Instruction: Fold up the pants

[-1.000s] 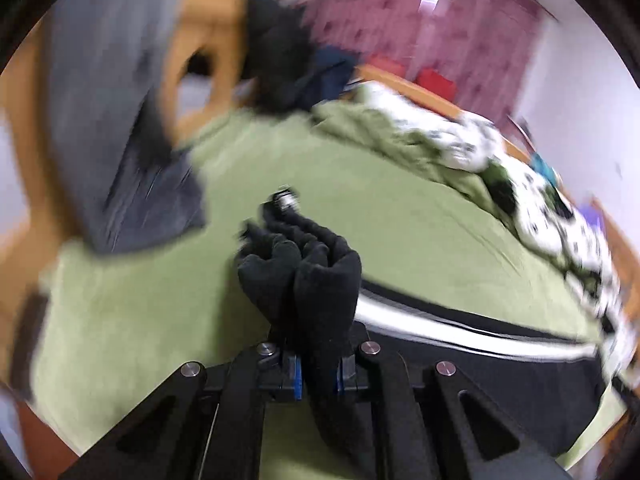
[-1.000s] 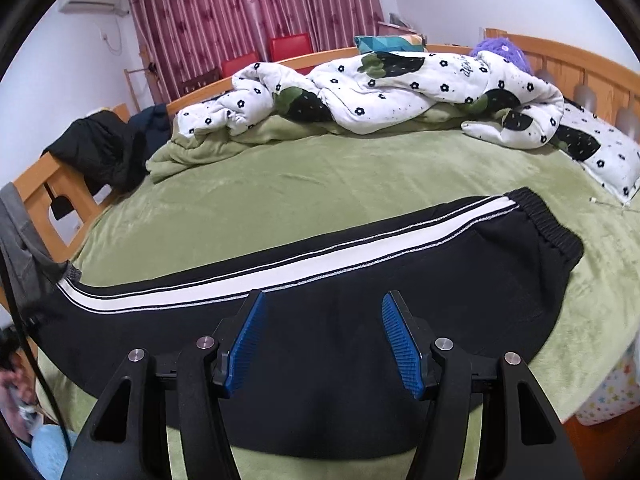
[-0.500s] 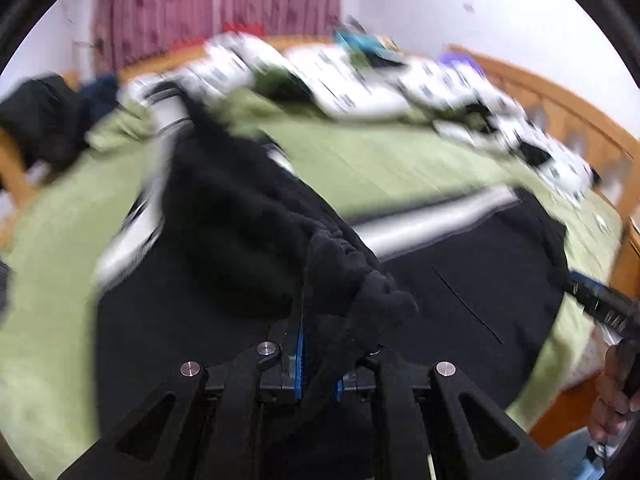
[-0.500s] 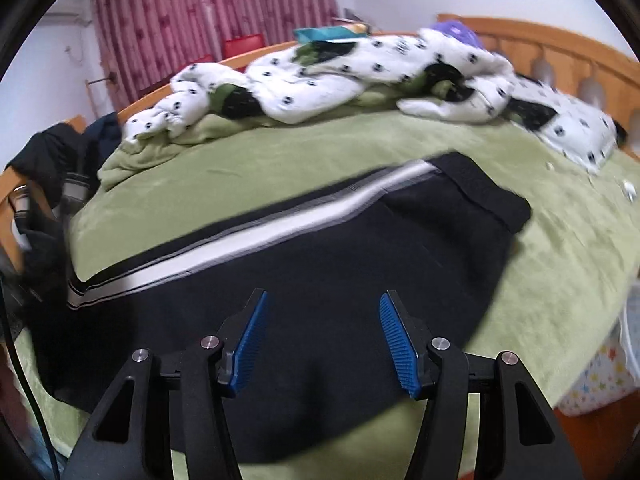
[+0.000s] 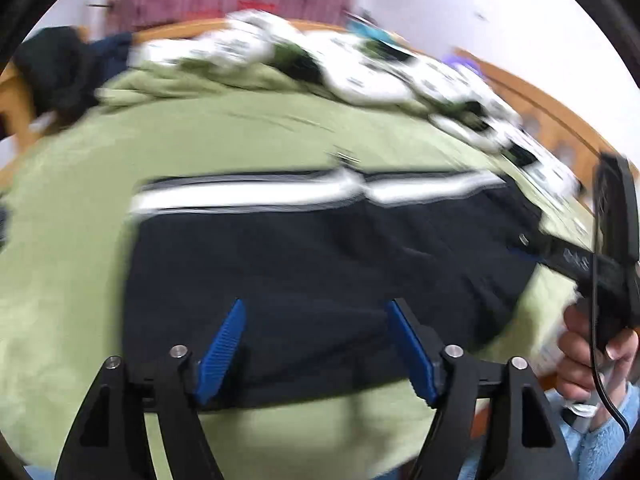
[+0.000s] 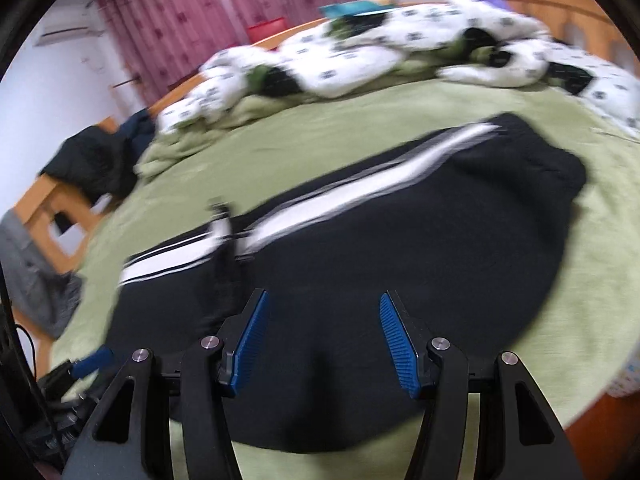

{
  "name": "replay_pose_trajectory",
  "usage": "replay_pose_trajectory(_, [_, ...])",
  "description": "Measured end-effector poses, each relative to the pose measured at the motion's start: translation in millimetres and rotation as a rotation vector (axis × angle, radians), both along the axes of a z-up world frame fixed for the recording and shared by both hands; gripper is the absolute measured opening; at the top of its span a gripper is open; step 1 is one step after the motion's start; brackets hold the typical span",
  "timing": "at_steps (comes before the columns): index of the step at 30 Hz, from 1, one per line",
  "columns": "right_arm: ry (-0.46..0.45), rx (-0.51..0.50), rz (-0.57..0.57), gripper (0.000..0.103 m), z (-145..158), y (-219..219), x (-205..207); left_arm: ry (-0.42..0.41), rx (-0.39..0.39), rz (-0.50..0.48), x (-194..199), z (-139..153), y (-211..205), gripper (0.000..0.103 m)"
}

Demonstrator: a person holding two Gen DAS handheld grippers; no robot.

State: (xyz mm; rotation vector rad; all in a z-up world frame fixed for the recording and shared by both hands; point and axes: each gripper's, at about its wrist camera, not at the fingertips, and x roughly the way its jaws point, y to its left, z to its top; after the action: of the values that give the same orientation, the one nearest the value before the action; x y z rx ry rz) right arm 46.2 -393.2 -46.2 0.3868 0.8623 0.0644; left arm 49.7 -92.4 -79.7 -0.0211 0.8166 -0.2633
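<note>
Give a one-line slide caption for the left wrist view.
Left gripper, jaws just opened and empty, above folded black pants on the green bed cover.

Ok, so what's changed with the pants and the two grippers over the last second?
The left gripper carried the leg end of the black pants across toward the waistband, folding them roughly in half. Its jaws have just been opening and it has let go; nothing is between them now. The right gripper stayed open above the pants, holding nothing. The green blanket and the heaped quilt look unchanged.

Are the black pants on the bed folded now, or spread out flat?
Folded once: the pants lie doubled on the green blanket, their white stripe broken by an overlap.
</note>
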Motion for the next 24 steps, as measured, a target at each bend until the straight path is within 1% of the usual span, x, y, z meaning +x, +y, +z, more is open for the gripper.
replay_pose_trajectory(2, [0.020, 0.027, 0.074, 0.057, -3, 29, 16, 0.016, 0.021, 0.073, -2, -2, 31, 0.074])
replay_pose_trajectory(3, [0.038, 0.034, 0.089, 0.057, -8, 38, 23, 0.030, 0.023, 0.087, -1, -5, 43, 0.074])
replay_pose_trajectory(4, [0.066, 0.034, 0.093, 0.057, -14, 46, 30, 0.054, 0.015, 0.103, -4, -11, 64, 0.074])
replay_pose_trajectory(5, [0.099, 0.029, 0.082, 0.057, -22, 53, 37, 0.069, -0.001, 0.116, -7, -16, 77, 0.074])
replay_pose_trajectory(6, [0.132, 0.030, 0.069, 0.057, -31, 57, 43, 0.092, -0.033, 0.132, -13, -23, 92, 0.074])
replay_pose_trajectory(8, [0.225, 0.074, 0.073, 0.057, -56, 64, 53, 0.145, -0.098, 0.129, -15, -36, 104, 0.074])
replay_pose_trajectory(9, [0.255, 0.073, 0.076, 0.057, -65, 69, 55, 0.175, -0.124, 0.122, -17, -44, 111, 0.074])
replay_pose_trajectory(10, [0.244, 0.040, 0.076, 0.055, -65, 72, 53, 0.203, -0.150, 0.120, -19, -53, 114, 0.074])
replay_pose_trajectory(11, [0.219, -0.012, 0.092, 0.046, -63, 80, 51, 0.222, -0.172, 0.119, -21, -61, 117, 0.074])
replay_pose_trajectory(12, [0.210, -0.020, 0.127, 0.035, -62, 85, 50, 0.235, -0.177, 0.106, -24, -66, 116, 0.074])
replay_pose_trajectory(13, [0.196, -0.043, 0.143, 0.030, -60, 91, 48, 0.238, -0.171, 0.094, -25, -71, 116, 0.074])
replay_pose_trajectory(15, [0.182, -0.063, 0.147, 0.029, -59, 93, 44, 0.220, -0.148, 0.093, -22, -75, 111, 0.074])
replay_pose_trajectory(16, [0.178, -0.060, 0.147, 0.027, -57, 92, 43, 0.202, -0.132, 0.116, -18, -77, 109, 0.074])
replay_pose_trajectory(19, [0.156, 0.003, 0.146, 0.023, -50, 84, 39, 0.191, -0.070, 0.161, -5, -81, 99, 0.073])
replay_pose_trajectory(20, [0.124, 0.038, 0.145, 0.022, -42, 75, 33, 0.187, -0.056, 0.171, -4, -82, 97, 0.073])
replay_pose_trajectory(22, [0.065, 0.071, 0.134, 0.021, -27, 64, 21, 0.189, -0.049, 0.161, -7, -80, 97, 0.073])
replay_pose_trajectory(24, [0.060, 0.076, 0.112, 0.021, -23, 55, 10, 0.192, -0.048, 0.133, -13, -77, 97, 0.073])
